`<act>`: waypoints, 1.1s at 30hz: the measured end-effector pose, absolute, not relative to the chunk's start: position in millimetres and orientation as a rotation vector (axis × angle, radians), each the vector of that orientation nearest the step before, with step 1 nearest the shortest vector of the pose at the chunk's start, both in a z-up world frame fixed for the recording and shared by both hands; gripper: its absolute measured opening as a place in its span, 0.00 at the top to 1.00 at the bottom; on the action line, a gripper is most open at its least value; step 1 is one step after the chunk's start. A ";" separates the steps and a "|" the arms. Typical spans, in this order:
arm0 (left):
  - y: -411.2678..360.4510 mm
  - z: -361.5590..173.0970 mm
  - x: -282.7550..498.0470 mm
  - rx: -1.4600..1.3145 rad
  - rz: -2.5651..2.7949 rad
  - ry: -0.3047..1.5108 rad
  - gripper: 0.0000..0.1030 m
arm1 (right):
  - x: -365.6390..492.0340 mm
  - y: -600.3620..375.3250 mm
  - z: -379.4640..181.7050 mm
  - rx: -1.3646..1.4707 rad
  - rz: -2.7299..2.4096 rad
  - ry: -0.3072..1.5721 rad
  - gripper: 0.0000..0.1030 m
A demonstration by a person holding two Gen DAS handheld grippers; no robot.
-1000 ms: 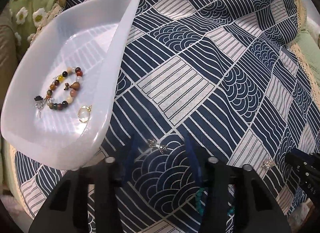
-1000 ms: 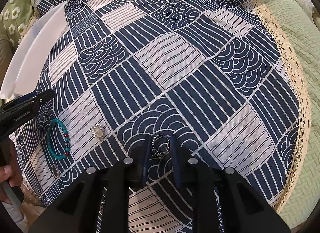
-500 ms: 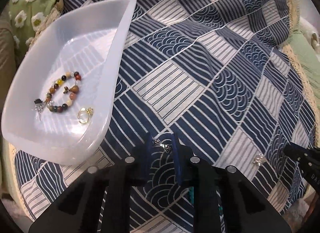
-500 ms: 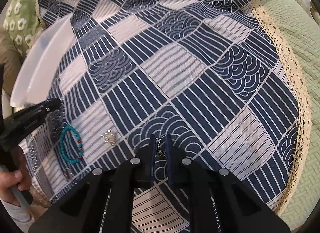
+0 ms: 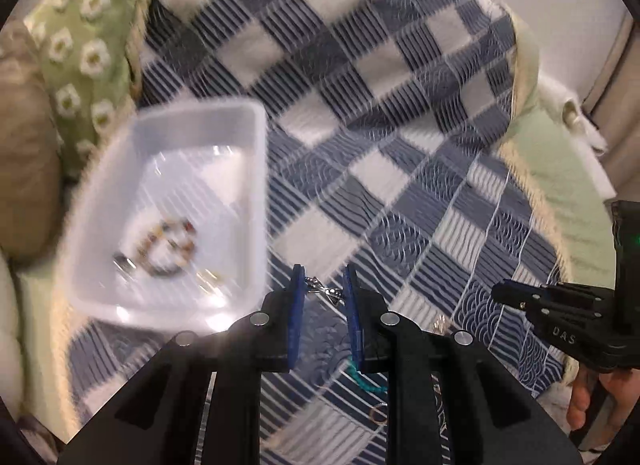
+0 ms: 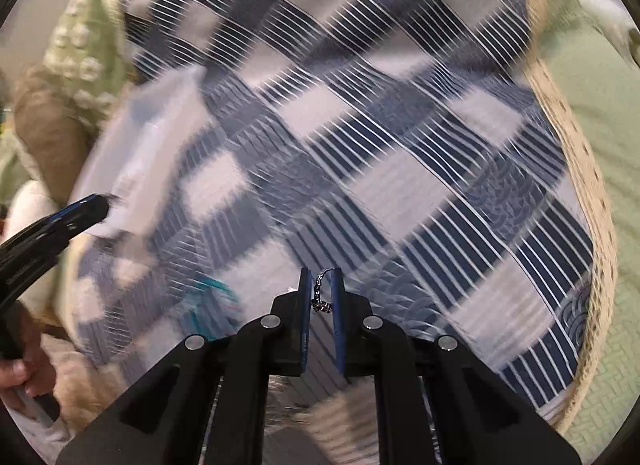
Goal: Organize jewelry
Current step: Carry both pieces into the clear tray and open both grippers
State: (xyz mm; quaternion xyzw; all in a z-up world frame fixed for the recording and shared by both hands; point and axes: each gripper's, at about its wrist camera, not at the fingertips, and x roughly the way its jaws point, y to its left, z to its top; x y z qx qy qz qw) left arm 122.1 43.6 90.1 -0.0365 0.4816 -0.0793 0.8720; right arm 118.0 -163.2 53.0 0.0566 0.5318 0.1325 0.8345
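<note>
Both grippers carry a small silver piece each, lifted clear of the patterned cloth, with the tray partly filled.

Nearest, the left gripper (image 5: 322, 291) has its jaws clamped on a silver earring (image 5: 323, 290), and the right gripper (image 6: 321, 293) has its jaws pinched on a second dangling silver earring (image 6: 322, 299). Just below the left gripper, one teal bead bracelet (image 5: 362, 379), one small ring (image 5: 378, 414) and one pale trinket (image 5: 439, 321) lie on the blue-and-white cloth (image 5: 360, 145), so I count three pieces not yet collected. Farther left sits the white tray (image 5: 256, 193), holding one multicoloured bead bracelet (image 5: 170, 243), one dark charm and one gold-toned piece, all blurred. My judgement: roughly half done, with two pieces in transit to the tray.
</note>
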 end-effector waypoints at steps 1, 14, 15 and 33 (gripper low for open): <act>51.8 96.6 124.3 -0.081 -0.151 0.998 0.82 | 121.6 -151.7 64.3 0.114 0.306 1.110 0.89; 194.8 92.5 169.6 -0.127 0.056 1.047 0.82 | 188.6 27.5 86.8 -0.002 0.502 1.027 0.89; 197.9 87.0 170.5 -0.120 0.052 1.060 0.82 | 192.3 39.5 78.9 -0.016 0.509 1.040 0.89; 190.6 22.2 188.7 -0.016 0.043 1.205 0.82 | 215.8 83.6 -1.5 -0.100 0.518 1.179 0.89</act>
